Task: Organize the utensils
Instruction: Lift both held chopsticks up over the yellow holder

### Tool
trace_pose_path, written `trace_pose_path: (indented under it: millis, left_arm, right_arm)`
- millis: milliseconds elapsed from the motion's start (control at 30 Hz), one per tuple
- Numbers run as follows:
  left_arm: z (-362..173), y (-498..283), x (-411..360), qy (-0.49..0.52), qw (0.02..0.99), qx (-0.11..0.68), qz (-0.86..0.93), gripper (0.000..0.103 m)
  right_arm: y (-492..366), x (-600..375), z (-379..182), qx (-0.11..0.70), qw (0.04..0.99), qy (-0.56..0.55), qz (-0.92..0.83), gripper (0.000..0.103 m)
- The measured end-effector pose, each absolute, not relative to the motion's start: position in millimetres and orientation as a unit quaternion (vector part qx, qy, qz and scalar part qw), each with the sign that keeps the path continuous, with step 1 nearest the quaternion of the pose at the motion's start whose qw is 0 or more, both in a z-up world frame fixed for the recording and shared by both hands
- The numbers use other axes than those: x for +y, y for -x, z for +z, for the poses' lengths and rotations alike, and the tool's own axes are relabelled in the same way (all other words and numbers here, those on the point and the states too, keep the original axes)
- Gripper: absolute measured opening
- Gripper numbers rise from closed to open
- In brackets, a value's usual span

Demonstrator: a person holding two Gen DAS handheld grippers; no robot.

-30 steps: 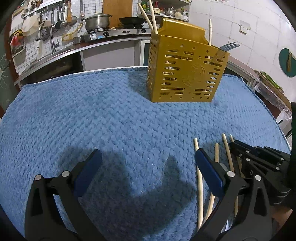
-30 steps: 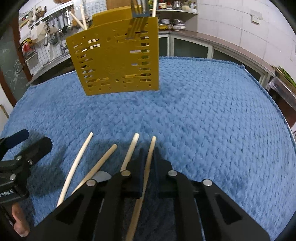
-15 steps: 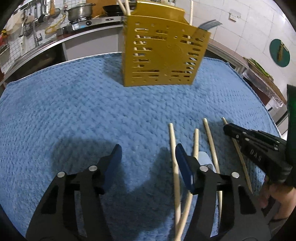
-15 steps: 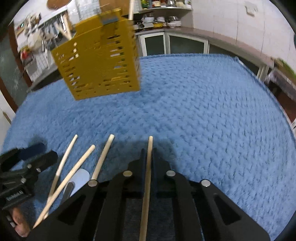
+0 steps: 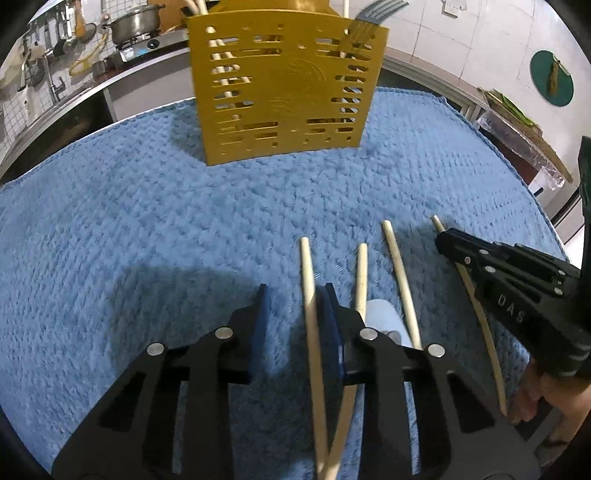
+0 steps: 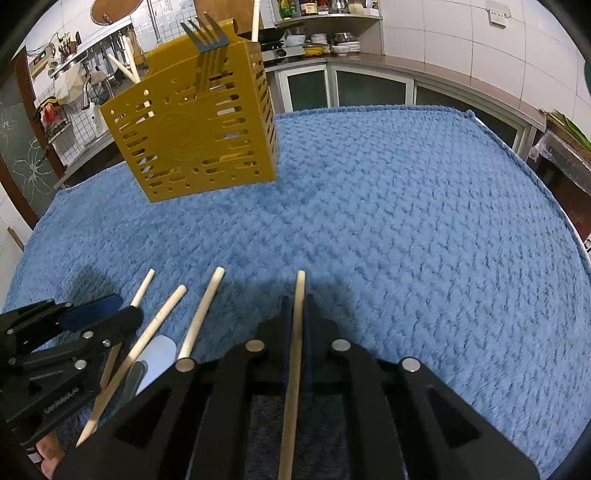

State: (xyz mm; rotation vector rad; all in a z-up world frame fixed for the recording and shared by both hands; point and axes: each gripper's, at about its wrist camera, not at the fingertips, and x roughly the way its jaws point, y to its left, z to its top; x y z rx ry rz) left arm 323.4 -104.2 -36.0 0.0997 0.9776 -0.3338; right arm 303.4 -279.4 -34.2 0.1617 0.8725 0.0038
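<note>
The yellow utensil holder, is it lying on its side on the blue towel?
No, the yellow utensil holder stands upright on the blue towel, with a fork and chopsticks sticking out of its top.

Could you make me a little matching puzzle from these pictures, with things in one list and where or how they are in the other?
Things:
1. fork
2. yellow holder
3. right gripper

States:
A. shut on a chopstick
B. stands on the blue towel
C. pokes out of the holder's top

Pairs: 1-C, 2-B, 3-A
</note>
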Motion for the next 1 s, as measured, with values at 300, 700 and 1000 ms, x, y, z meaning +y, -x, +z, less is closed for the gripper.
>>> trace_pose_path:
  millis: [300,700,1000]
  left_arm:
    - [-36.2,-341.2,-113.5,-0.058,0.865,0.475,-0.150,0.006]
    - [-29.7,-337.8,-85.8,-0.010,0.866,0.475,-0.155,0.005]
    - [7.5,-333.3,-56.8,0.006,0.884,0.444,-0.149,0.005]
  right_arm:
    - [-303.8,-282.1,-34.6,0.422,0.902,-0.089,0.007,0.007]
    - [-297.1,-282.1,-28.5,0.411,0.906,-0.099,0.005,0.006]
    - [-289.1,-279.0,-6.3,0.396,0.912,-0.104,0.012,0.006]
